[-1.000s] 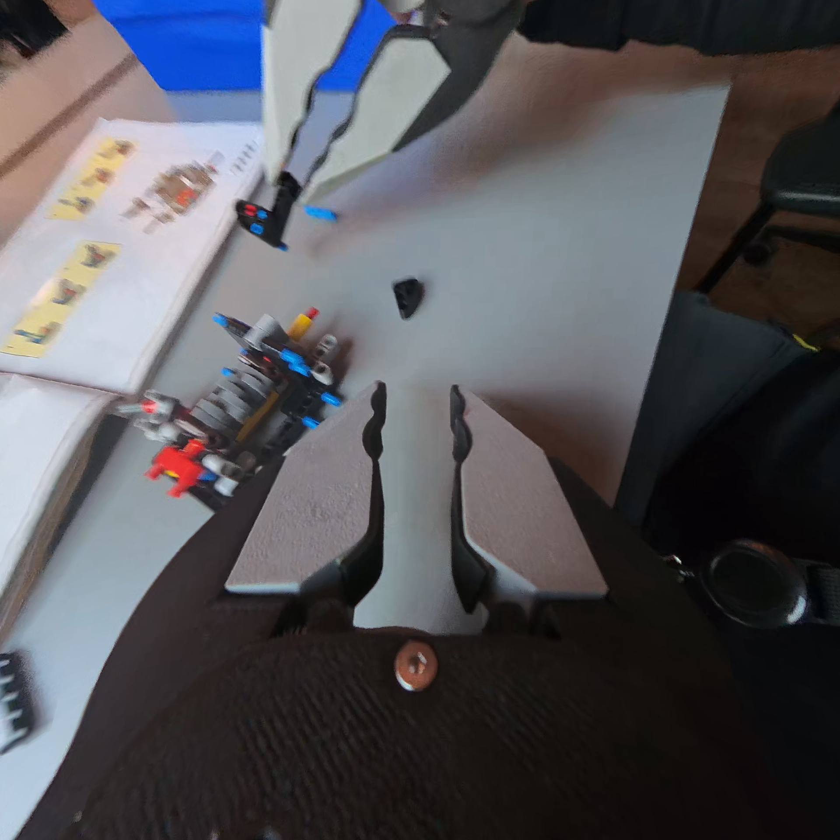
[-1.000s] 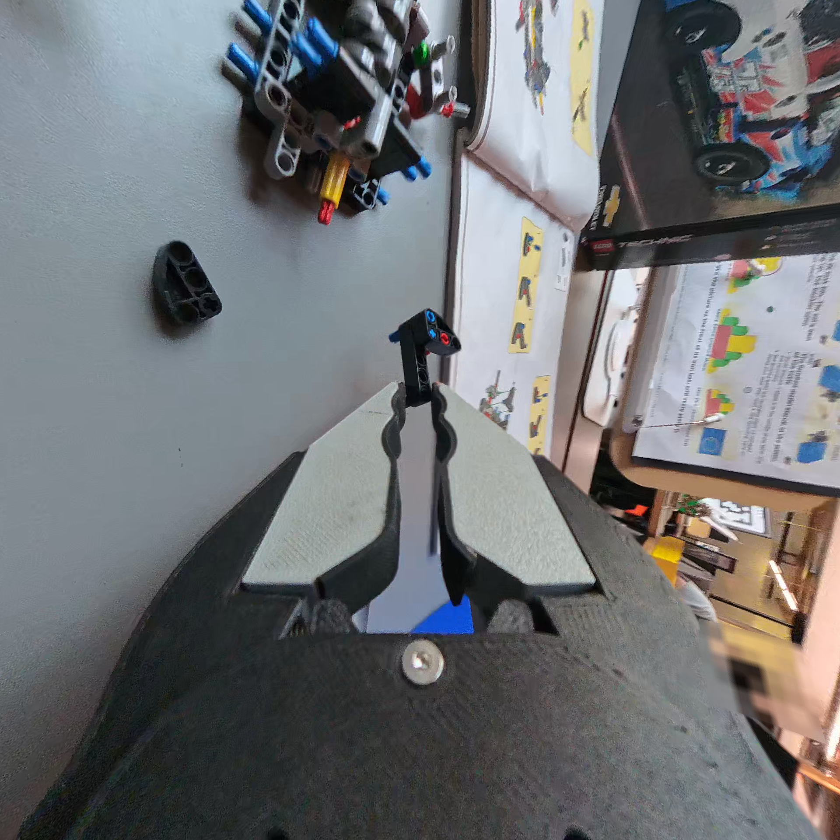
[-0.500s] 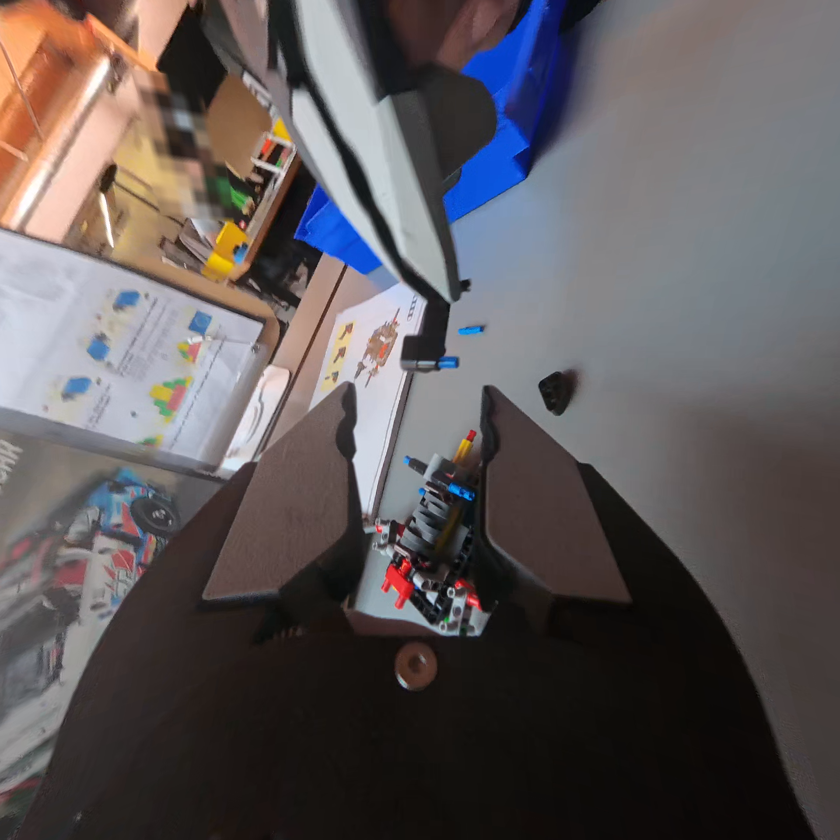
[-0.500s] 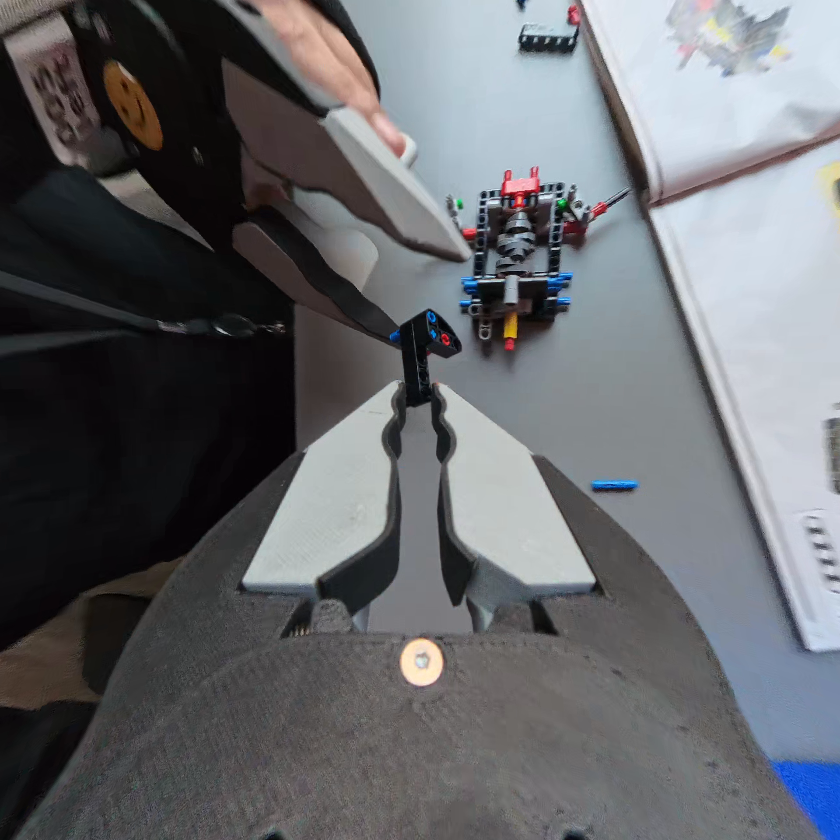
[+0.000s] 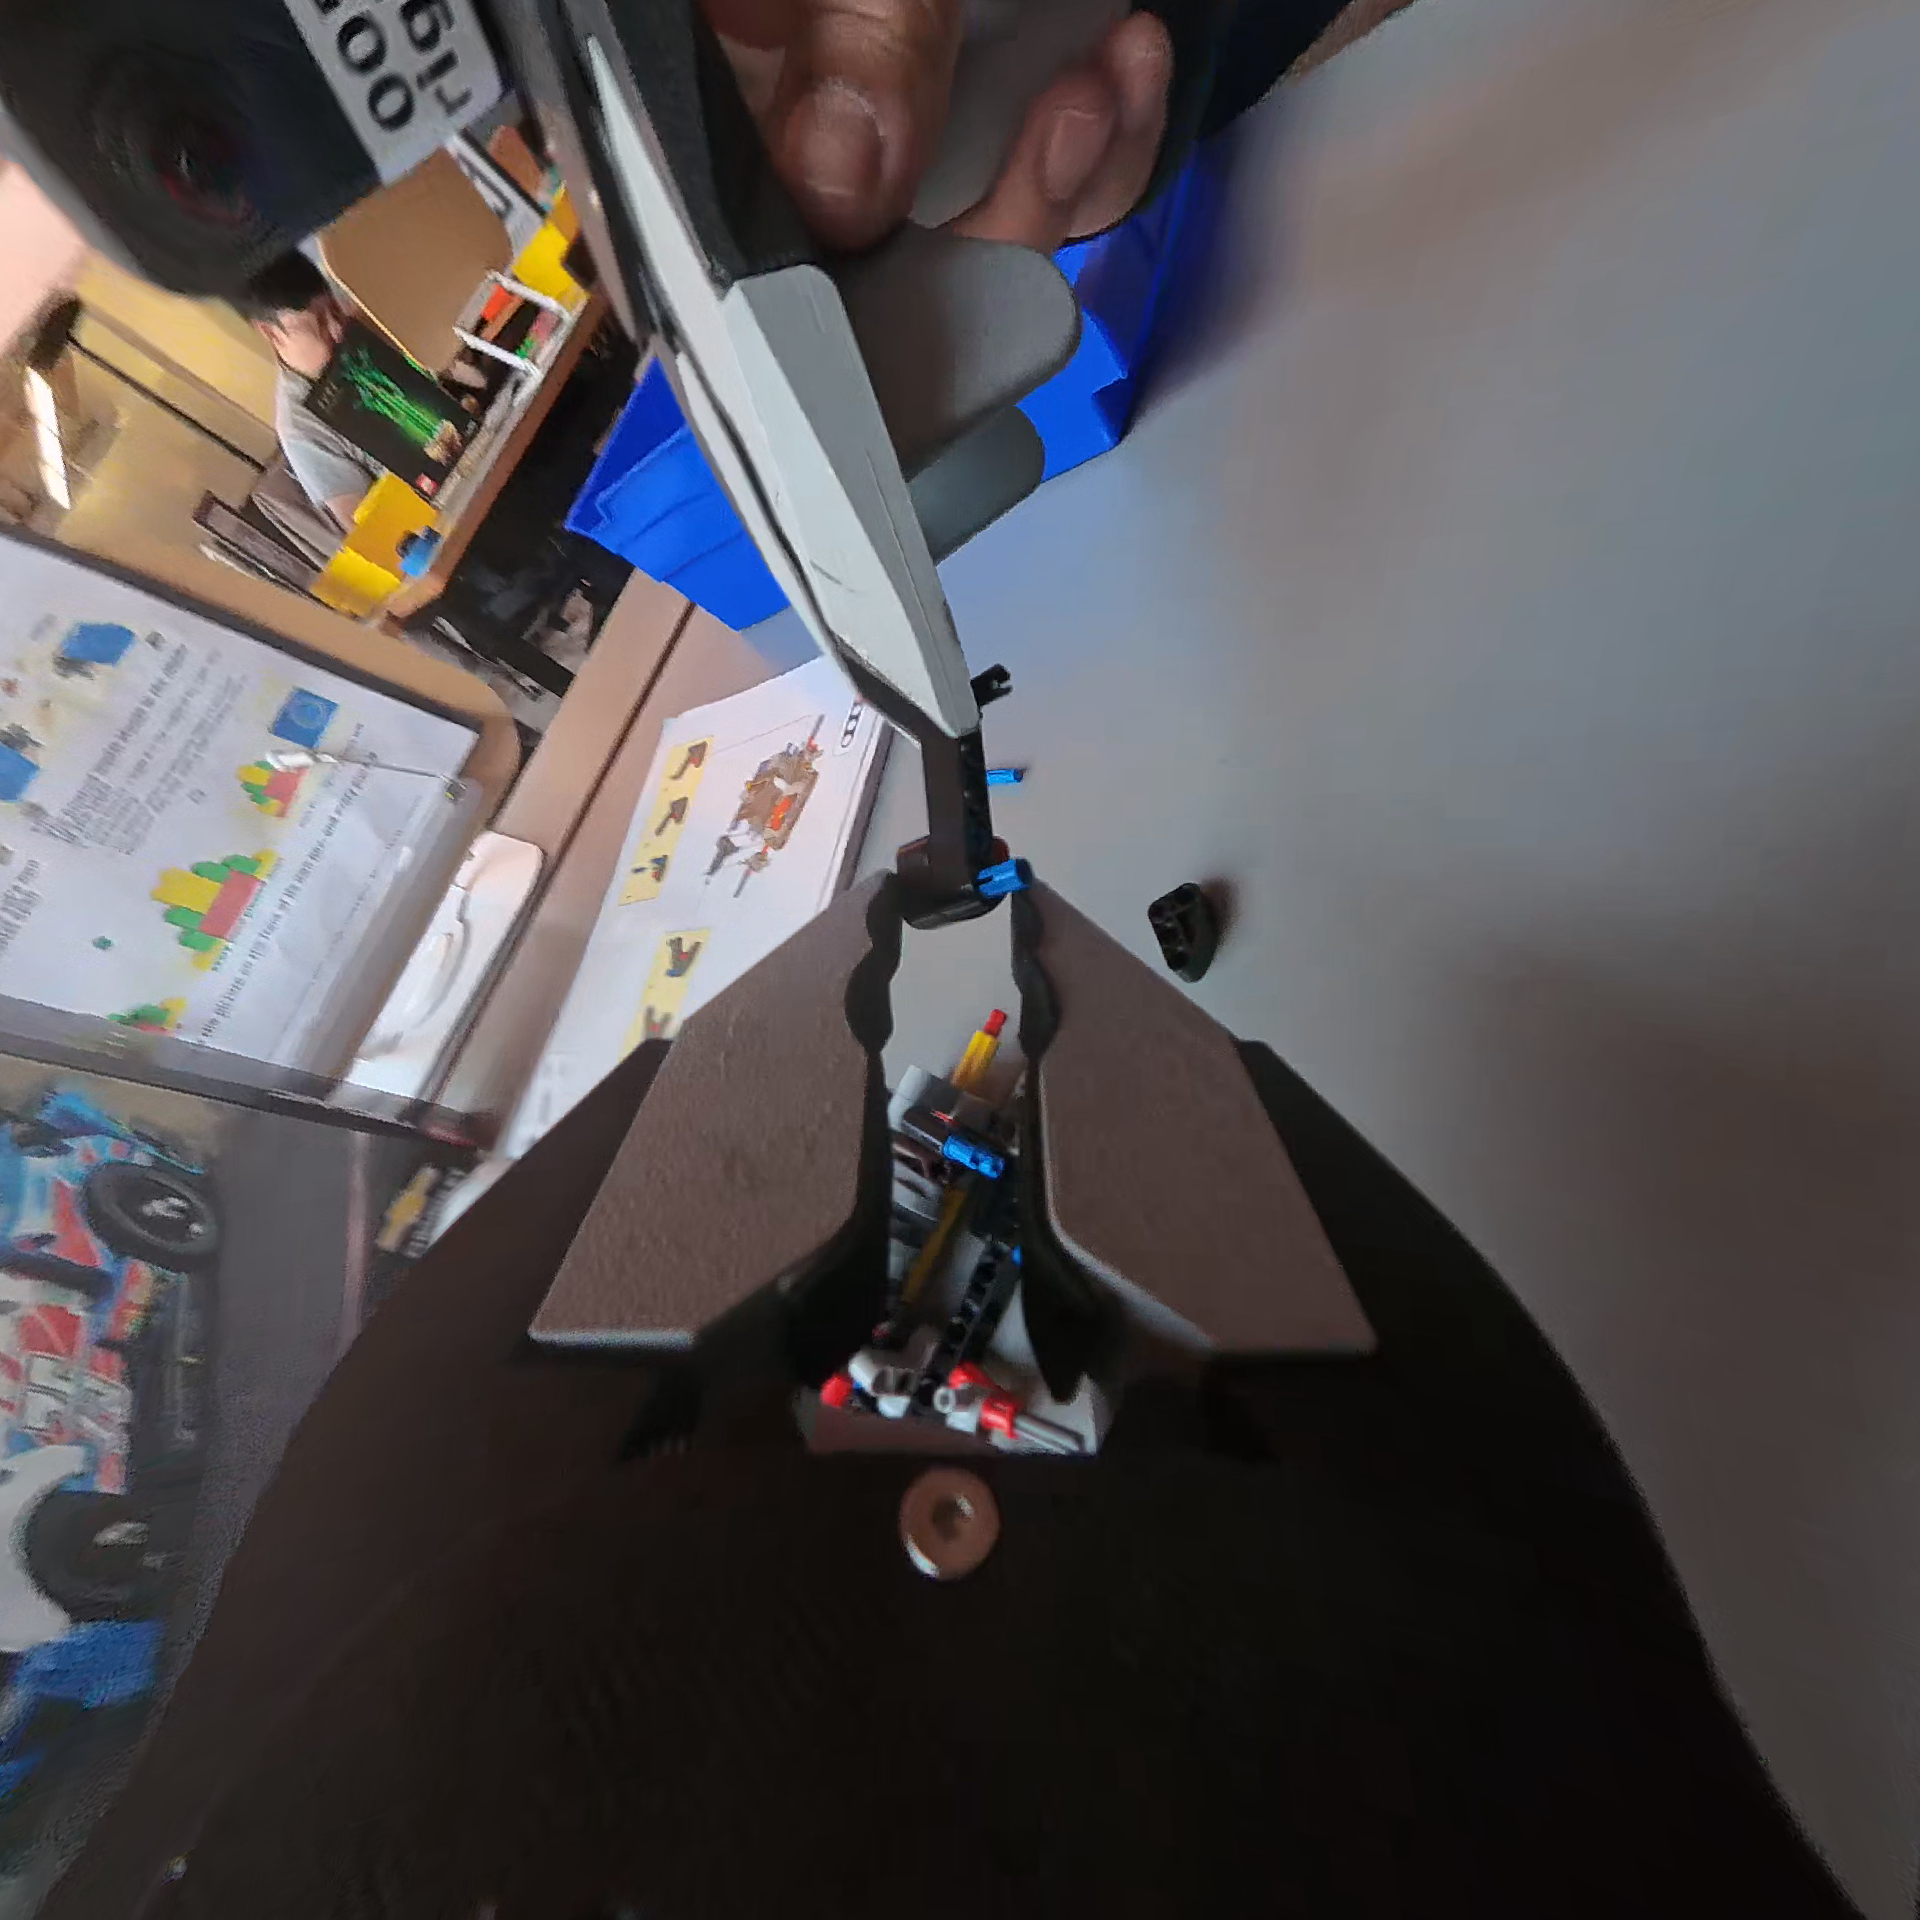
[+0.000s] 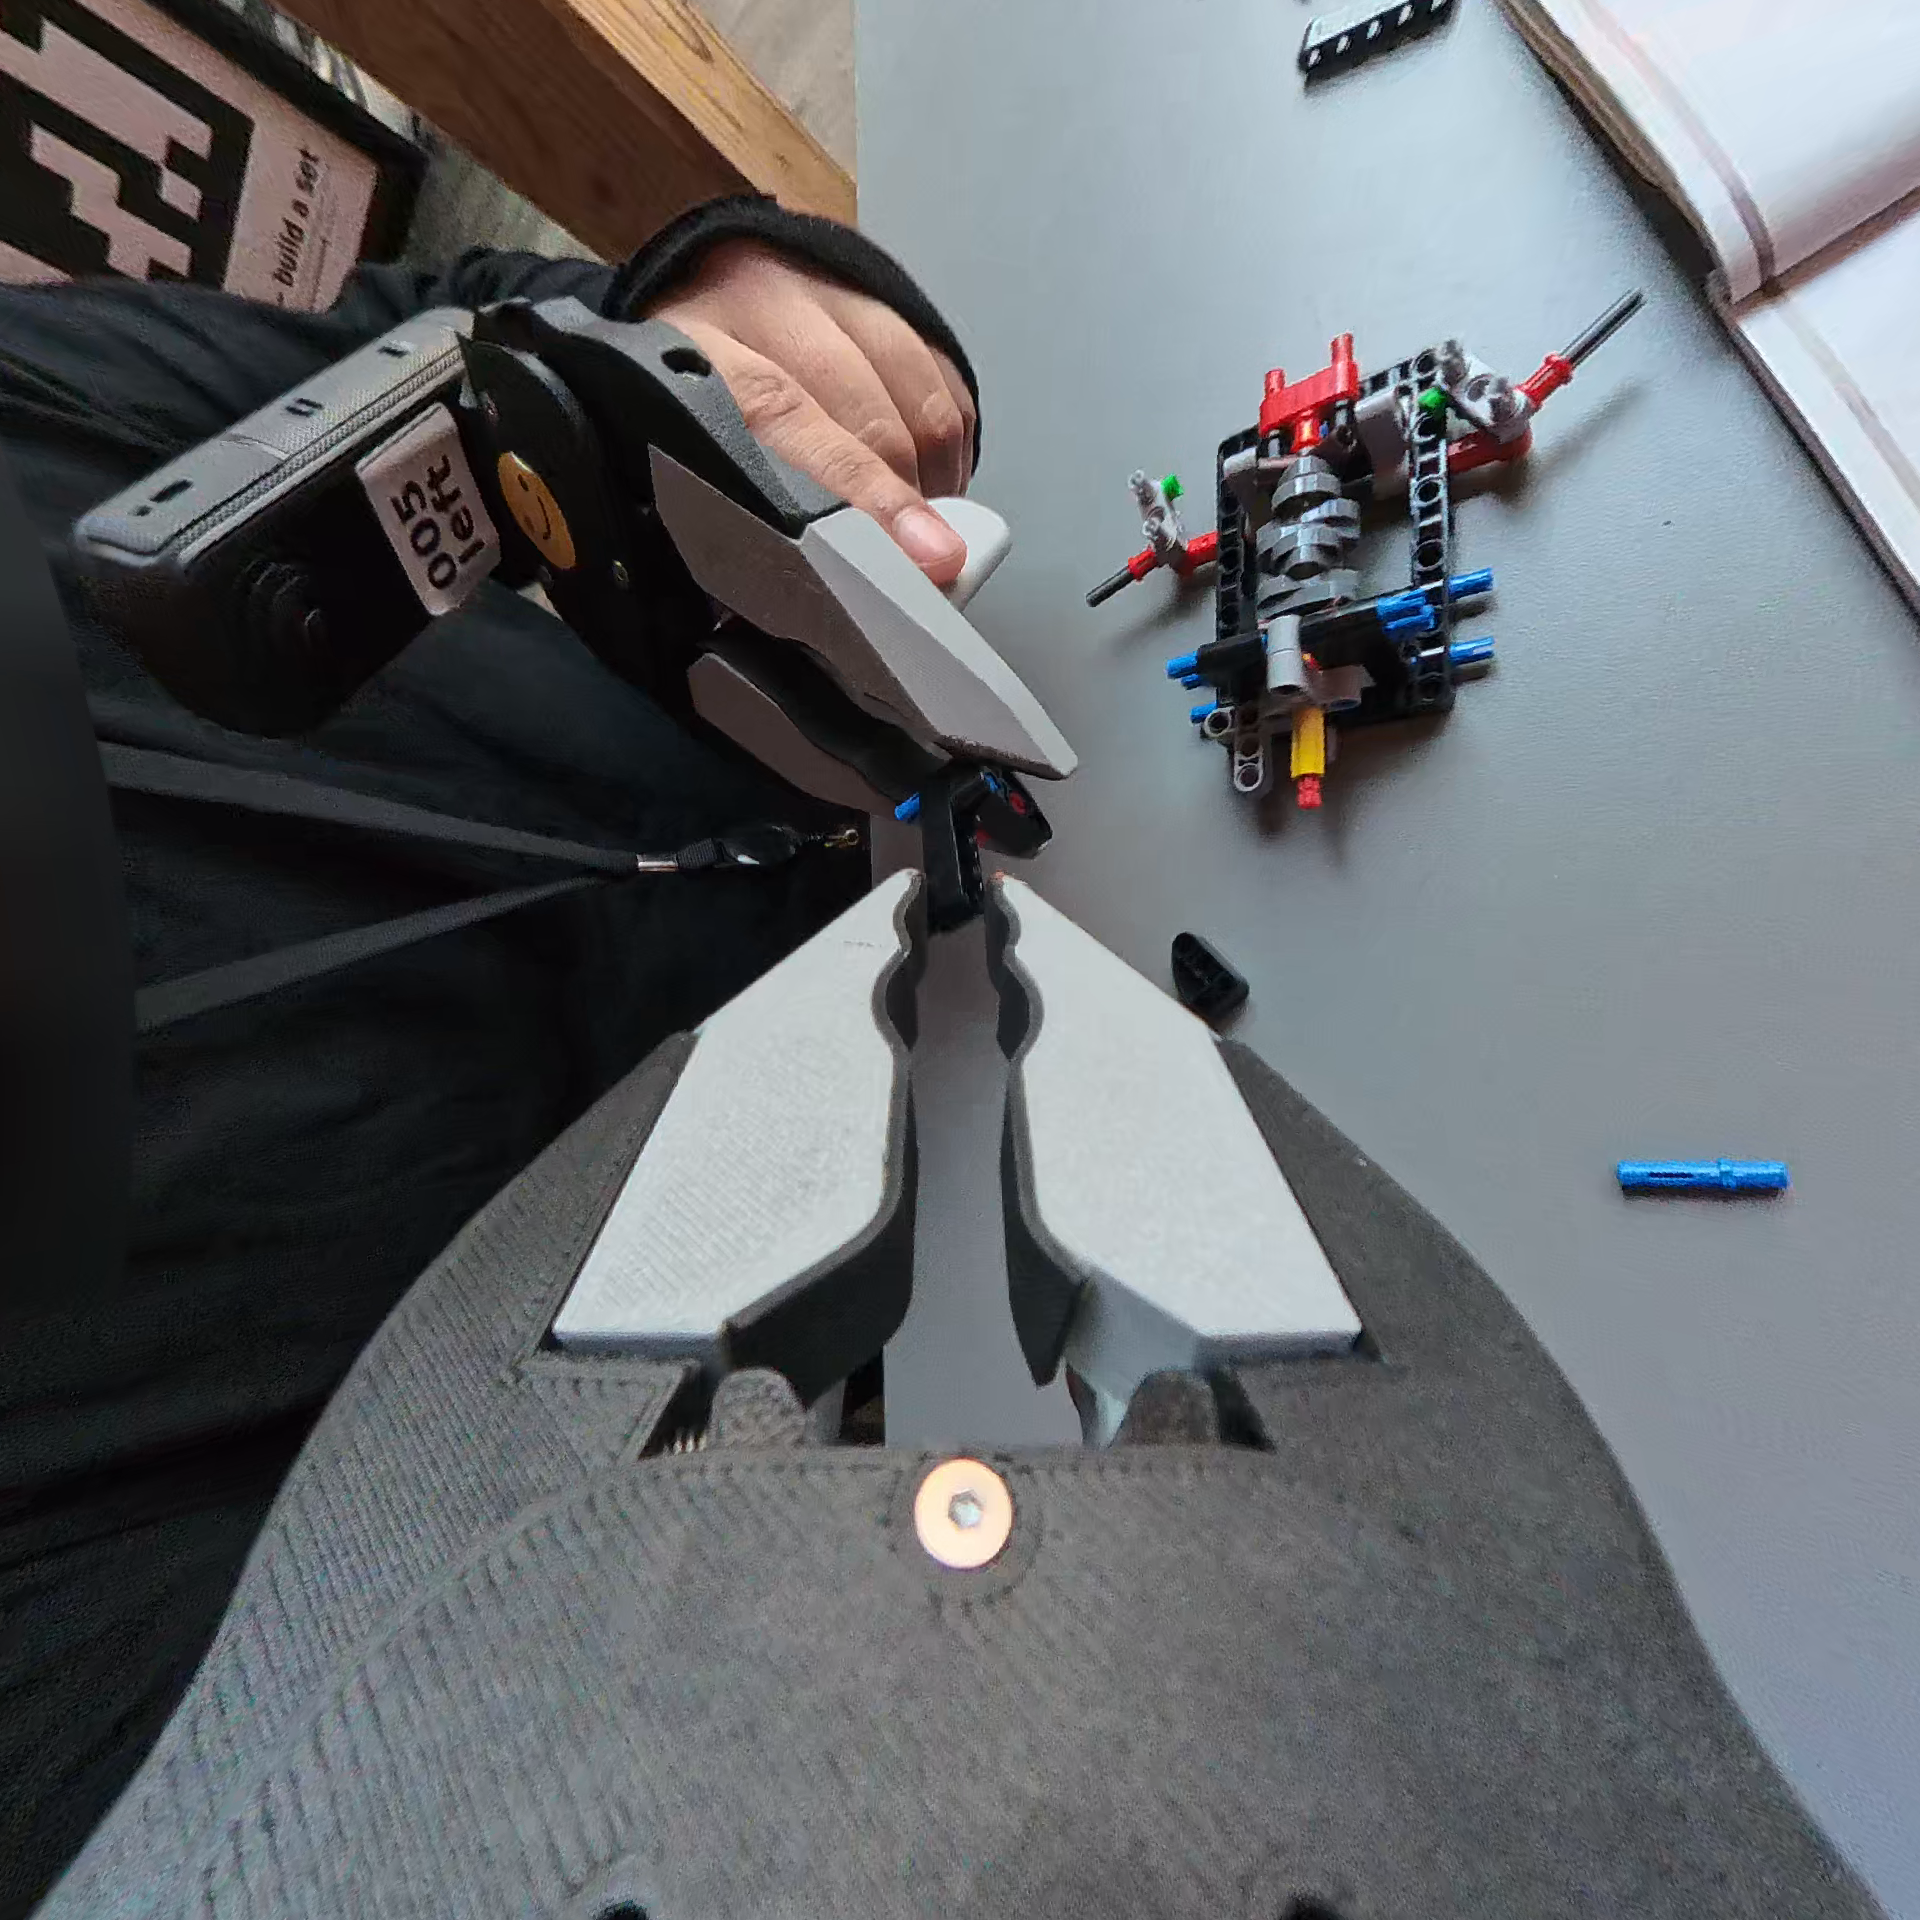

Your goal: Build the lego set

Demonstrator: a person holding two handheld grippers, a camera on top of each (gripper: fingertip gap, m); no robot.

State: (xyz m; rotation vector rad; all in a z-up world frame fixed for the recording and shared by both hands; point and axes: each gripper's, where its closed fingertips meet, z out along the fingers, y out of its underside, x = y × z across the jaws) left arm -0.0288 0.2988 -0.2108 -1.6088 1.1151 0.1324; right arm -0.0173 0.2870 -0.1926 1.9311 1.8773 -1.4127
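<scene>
My right gripper [image 6: 956, 888] is shut on the stem of a black L-shaped beam [image 6: 954, 862] with blue and red pins and holds it above the grey table [image 6: 1558, 935]. My left gripper [image 5: 951, 904] has its fingertips closed on the beam's short end [image 5: 940, 904]; in the right wrist view it [image 6: 987, 795] comes in from the left. The partly built frame [image 6: 1340, 582], black with grey gears and red, blue and yellow pins, lies on the table beyond and also shows between my left fingers [image 5: 956, 1195].
A small black connector [image 6: 1205, 971] and a loose blue pin [image 6: 1704, 1176] lie near the frame. An open instruction book [image 5: 748, 831] lies past the table edge, with a blue bin [image 5: 675, 520], the set's box [image 5: 104, 1299] and a black beam [image 6: 1371, 26]. My left and right fingertips are right by each other. My left gripper's tips are some 7 centimeters from the small black connector [image 6: 1205, 971]. Look for it in the left wrist view [image 5: 1175, 924] too.
The left gripper swung up from the table toward the right gripper and narrowed its jaws onto the beam's short end. The right gripper turned, still holding the beam.
</scene>
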